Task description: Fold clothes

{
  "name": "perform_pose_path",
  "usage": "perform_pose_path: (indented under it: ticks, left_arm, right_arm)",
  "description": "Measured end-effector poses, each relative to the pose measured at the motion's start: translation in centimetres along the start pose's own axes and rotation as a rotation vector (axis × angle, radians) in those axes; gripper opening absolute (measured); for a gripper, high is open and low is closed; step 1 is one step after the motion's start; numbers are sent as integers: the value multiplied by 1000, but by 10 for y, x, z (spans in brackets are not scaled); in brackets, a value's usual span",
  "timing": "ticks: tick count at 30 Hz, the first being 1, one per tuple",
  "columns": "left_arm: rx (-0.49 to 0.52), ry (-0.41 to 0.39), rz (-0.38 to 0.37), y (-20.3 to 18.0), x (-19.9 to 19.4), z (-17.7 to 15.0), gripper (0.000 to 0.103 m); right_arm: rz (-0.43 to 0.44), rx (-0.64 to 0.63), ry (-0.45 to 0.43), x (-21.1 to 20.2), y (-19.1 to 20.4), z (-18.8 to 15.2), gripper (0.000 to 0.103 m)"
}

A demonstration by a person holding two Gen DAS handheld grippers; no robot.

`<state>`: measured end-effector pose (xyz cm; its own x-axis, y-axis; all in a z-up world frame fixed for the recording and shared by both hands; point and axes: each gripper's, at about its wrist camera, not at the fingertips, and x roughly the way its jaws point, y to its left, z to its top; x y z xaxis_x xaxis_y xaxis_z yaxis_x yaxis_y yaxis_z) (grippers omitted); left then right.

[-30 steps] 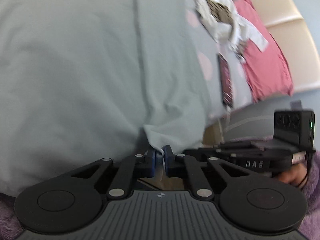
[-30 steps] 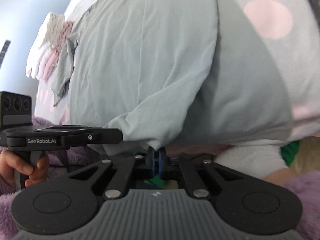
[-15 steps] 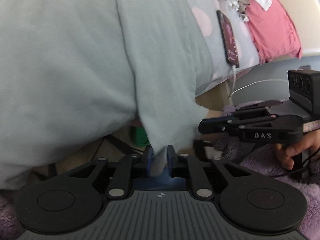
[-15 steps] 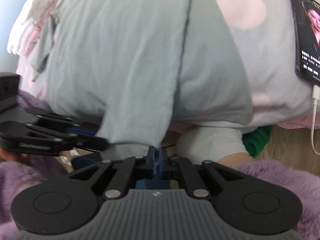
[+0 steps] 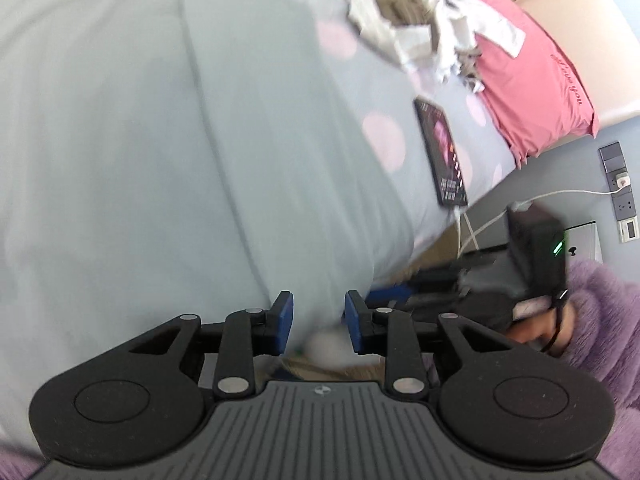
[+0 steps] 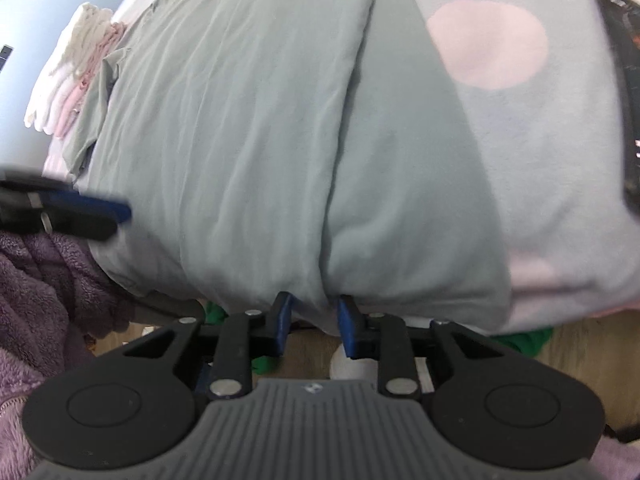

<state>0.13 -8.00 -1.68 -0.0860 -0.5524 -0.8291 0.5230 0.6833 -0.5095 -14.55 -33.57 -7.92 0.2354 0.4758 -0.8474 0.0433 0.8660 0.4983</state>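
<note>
— Where's the garment?
— The pale grey-green cotton garment (image 6: 256, 128) lies flat on the dotted bedsheet (image 6: 560, 152), its near hem at my fingertips.
— Holding it?
— No. My left gripper (image 5: 318, 320) and right gripper (image 6: 311, 322) have just been opening; the pads stand narrowly apart, off the cloth.

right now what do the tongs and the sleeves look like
Both tongs, left and right, are black linkage arms with silver rivets, blue pads, round black discs and a ribbed grey base. The right unit carries a green light. The sleeves are fuzzy purple fleece.
</note>
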Motion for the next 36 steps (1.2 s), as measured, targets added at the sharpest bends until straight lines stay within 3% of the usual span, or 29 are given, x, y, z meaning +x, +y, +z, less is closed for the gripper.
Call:
perform_pose_path:
  ticks: [2, 10, 19, 23, 25, 28, 36]
  left_arm:
    - [20, -30, 16, -9, -2, 19, 25]
    - [98, -144, 104, -58, 13, 126, 31]
    - [80, -87, 206, -66, 75, 217, 31]
    - [70, -66, 272, -64, 103, 240, 31]
    - [60, -61, 297, -61, 111, 247, 14]
    - [54, -58, 288, -59, 110, 250, 1]
    - [11, -118, 222, -50, 79, 258, 0]
  right_arm:
    - [39, 10, 9, 2, -3, -1, 8]
    - [56, 38, 56, -21, 0, 1, 6]
    - [97, 36, 85, -26, 0, 7, 6]
    - [121, 54, 83, -25, -2, 7, 6]
    - [132, 63, 86, -23, -1, 7, 6]
    - [142, 67, 87, -23, 0, 6, 6]
    - [138, 55, 87, -54, -3, 11, 5]
